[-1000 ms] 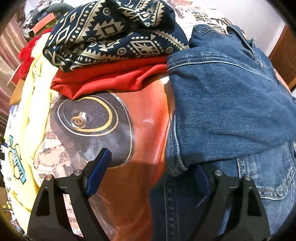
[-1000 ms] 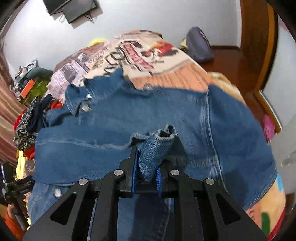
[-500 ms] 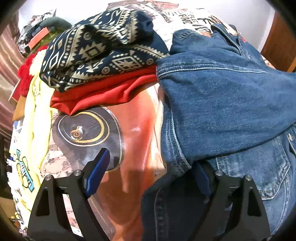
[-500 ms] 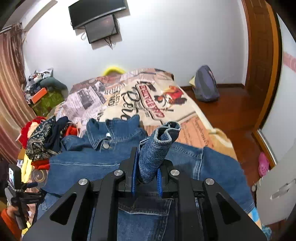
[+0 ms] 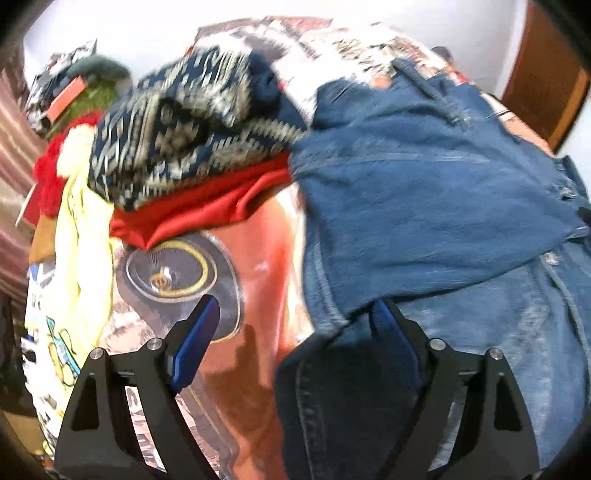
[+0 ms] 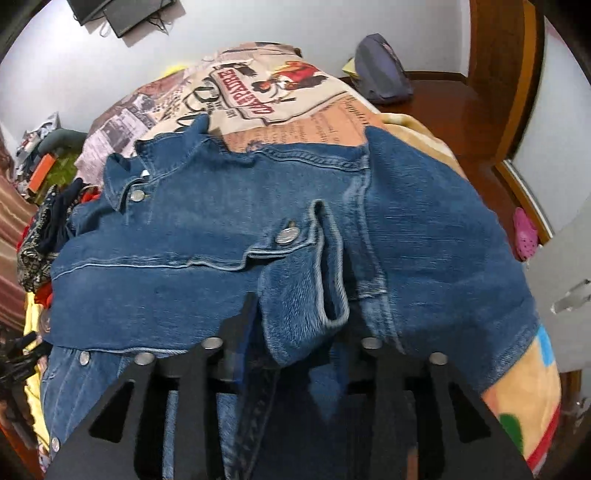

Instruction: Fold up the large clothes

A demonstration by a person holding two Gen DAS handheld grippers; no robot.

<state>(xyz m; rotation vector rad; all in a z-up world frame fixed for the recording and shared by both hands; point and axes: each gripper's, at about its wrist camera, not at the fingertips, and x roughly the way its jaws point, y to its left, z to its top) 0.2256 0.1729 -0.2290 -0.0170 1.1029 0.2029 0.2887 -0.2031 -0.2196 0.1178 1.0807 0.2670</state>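
On the printed bedspread (image 6: 280,85), the blue denim jacket (image 6: 229,229) lies with its cuff (image 6: 306,295) just released: right gripper (image 6: 295,332) spread, seemingly empty; left gripper (image 5: 291,328) spread. Sleeve fold done.

A plain pale-grey wall (image 6: 295,26) is closing off the room behind the bed, with a dark flat screen (image 6: 122,13) hanging near its top. A reddish polished wooden floor (image 6: 454,99) is shining beyond the bed's far corner, meeting a brown wooden door frame (image 6: 506,66).
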